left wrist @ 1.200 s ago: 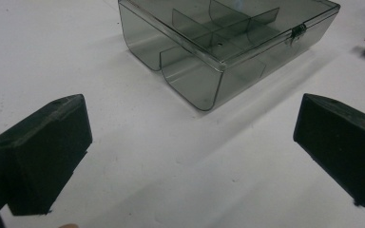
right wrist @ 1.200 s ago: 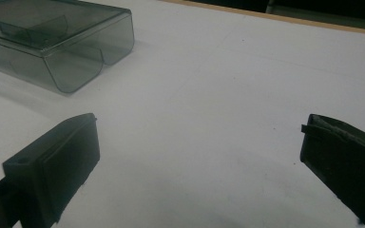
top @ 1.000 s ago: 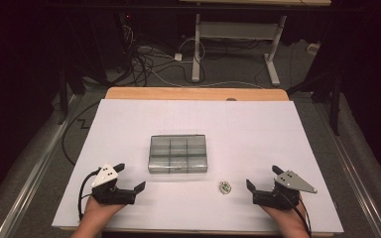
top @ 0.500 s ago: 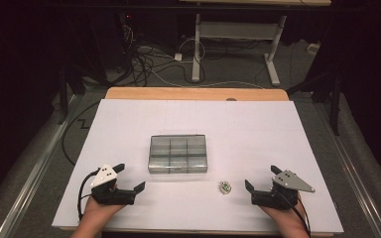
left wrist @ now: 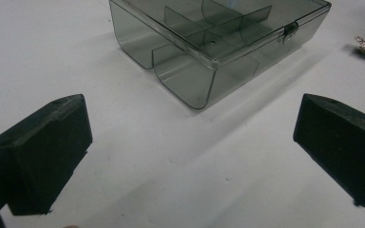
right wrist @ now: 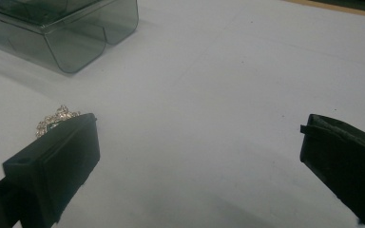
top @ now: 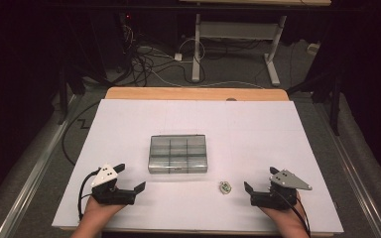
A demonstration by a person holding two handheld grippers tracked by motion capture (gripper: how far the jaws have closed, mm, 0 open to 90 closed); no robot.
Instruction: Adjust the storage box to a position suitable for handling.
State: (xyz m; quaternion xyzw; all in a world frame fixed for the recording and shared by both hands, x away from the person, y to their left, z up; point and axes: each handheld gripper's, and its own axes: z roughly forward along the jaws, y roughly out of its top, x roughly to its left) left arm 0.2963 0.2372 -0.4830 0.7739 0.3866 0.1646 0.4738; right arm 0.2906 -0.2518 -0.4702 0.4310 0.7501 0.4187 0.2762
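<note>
- Centrally, a smoky-grey transparent plastic compartment box [top: 178, 153] with its lid closed sits on the white-covered tabletop [top: 258, 129]; a small metal latch shows on one side in the left gripper view.
- A small crumpled silvery chain-like trinket [top: 224, 187] lies on the tabletop just beside the box's near right corner, apart from it.
- Left claw [top: 130, 178]: jaws spread wide, holding nothing, resting near the front edge, left of the box.
- Right claw [top: 260, 180]: jaws spread wide, empty, near the front edge, close to the right of the trinket, not touching it.
- Both claws are held by a person's hands.
</note>
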